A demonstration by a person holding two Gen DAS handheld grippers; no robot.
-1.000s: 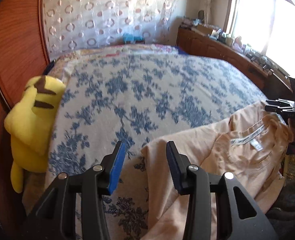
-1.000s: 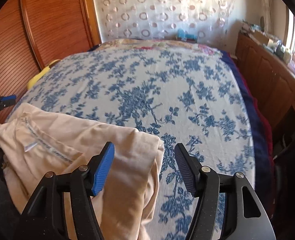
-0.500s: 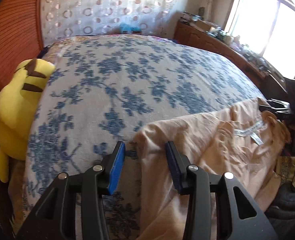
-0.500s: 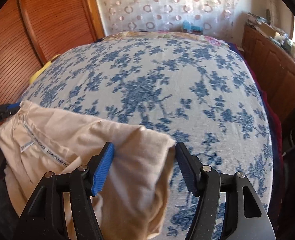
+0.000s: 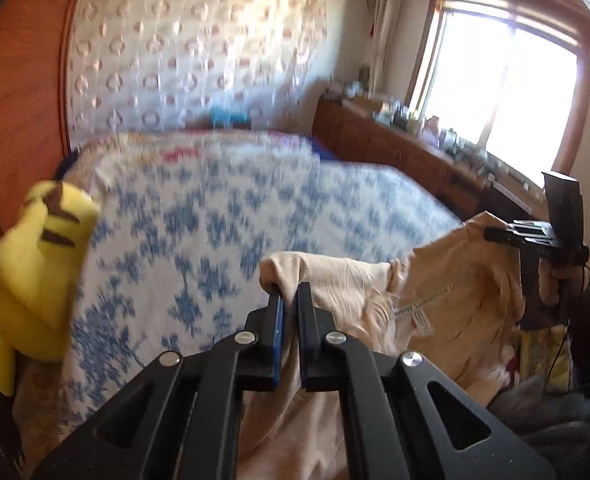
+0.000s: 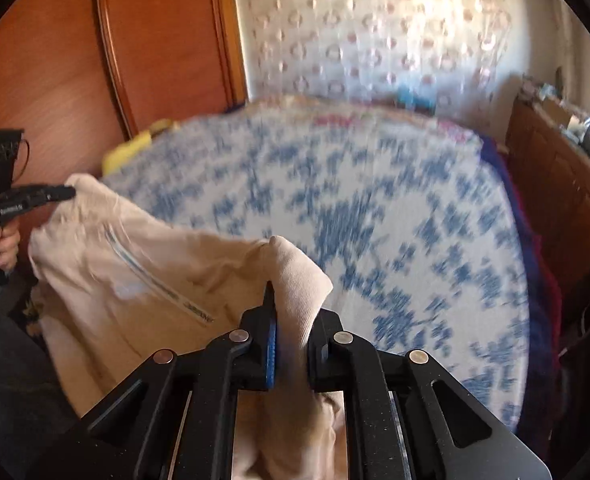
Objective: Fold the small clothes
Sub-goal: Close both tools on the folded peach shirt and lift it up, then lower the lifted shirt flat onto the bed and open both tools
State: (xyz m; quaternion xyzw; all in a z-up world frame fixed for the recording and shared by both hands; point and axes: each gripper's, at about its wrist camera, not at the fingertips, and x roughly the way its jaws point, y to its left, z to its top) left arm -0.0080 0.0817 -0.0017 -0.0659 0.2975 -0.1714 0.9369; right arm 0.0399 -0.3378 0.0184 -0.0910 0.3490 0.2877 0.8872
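The left claw [image 5: 289,300] and right claw [image 6: 291,304], each clamped on a corner, stretch a peach garment [image 5: 447,280] side to side between them, ahead lies a blue-floral bed [image 6: 375,208], a yellow plush toy [image 5: 35,264] left, sunlit window [image 5: 507,92] right.

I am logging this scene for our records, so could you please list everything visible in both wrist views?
shirt: one, peach, lifted at the bed's near edge, pinched at two corners
bedspread: one, white with blue flowers, covering the bed
plush toy: one, yellow with brown marks, bed's left side
wardrobe: one, reddish wood, left
curtain: one, white with ring pattern, behind the bed
sideboard: one, brown, cluttered top, under the window
left claw: black with blue pads, shut on shirt
right claw: black with blue pads, shut on shirt
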